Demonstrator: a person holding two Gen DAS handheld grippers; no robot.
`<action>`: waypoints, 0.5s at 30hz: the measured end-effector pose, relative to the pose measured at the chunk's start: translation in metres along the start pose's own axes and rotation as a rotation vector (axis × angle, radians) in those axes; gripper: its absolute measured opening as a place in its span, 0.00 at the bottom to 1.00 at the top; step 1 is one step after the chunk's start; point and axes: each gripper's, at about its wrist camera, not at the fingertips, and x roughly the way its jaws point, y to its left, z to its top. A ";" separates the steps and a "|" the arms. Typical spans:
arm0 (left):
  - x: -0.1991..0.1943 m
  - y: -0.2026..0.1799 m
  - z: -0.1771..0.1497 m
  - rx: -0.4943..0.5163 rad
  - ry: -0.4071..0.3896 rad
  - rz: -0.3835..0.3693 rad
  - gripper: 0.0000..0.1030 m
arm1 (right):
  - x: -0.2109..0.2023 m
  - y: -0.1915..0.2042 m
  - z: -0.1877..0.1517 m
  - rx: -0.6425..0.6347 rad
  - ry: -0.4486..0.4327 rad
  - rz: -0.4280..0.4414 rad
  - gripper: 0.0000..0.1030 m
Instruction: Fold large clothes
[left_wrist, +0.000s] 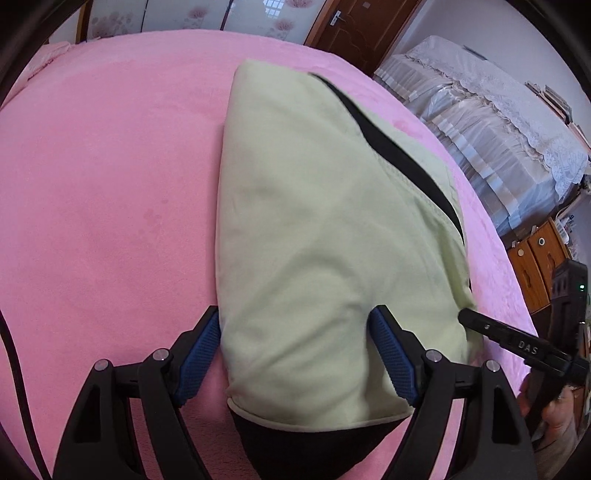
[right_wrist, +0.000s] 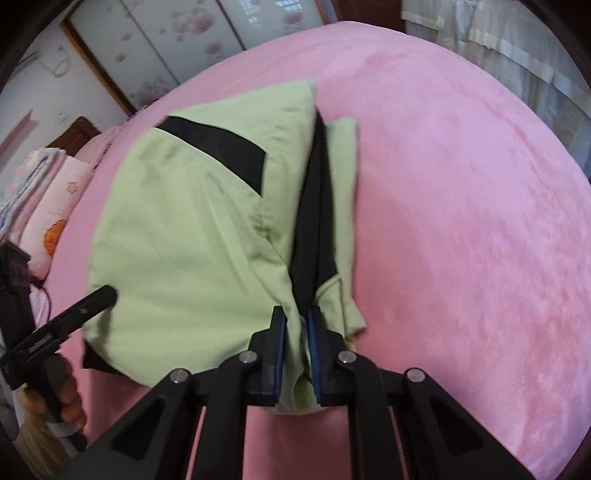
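Observation:
A pale green garment (left_wrist: 314, 221) with black panels lies folded into a long bundle on the pink bed cover (left_wrist: 110, 184). My left gripper (left_wrist: 295, 312) stands open astride its near end. The left blue pad (left_wrist: 201, 354) sits beside the cloth's edge, and the right pad (left_wrist: 393, 354) dents the fabric from above. In the right wrist view the garment (right_wrist: 184, 240) fills the left half. My right gripper (right_wrist: 295, 312) is shut on its near right corner, with green cloth and a black strip pinched between the pads. One finger of the other gripper (right_wrist: 99, 295) rests at the garment's left edge.
The pink bed cover (right_wrist: 461, 221) stretches wide to the right. Pillows (right_wrist: 48, 206) lie at the bed's left end. Furniture under a lace cover (left_wrist: 480, 129) and a wooden cabinet (left_wrist: 539, 258) stand beside the bed. A person's hand (right_wrist: 70, 398) holds the left tool.

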 end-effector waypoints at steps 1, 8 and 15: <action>0.001 0.001 -0.001 -0.008 0.008 -0.004 0.77 | 0.001 -0.002 -0.001 0.014 -0.006 0.003 0.11; -0.023 -0.004 0.012 0.069 0.061 -0.011 0.77 | -0.049 0.024 0.021 -0.074 -0.083 -0.058 0.39; -0.046 0.008 0.071 0.064 -0.053 -0.061 0.77 | -0.044 0.019 0.089 0.008 -0.162 0.033 0.54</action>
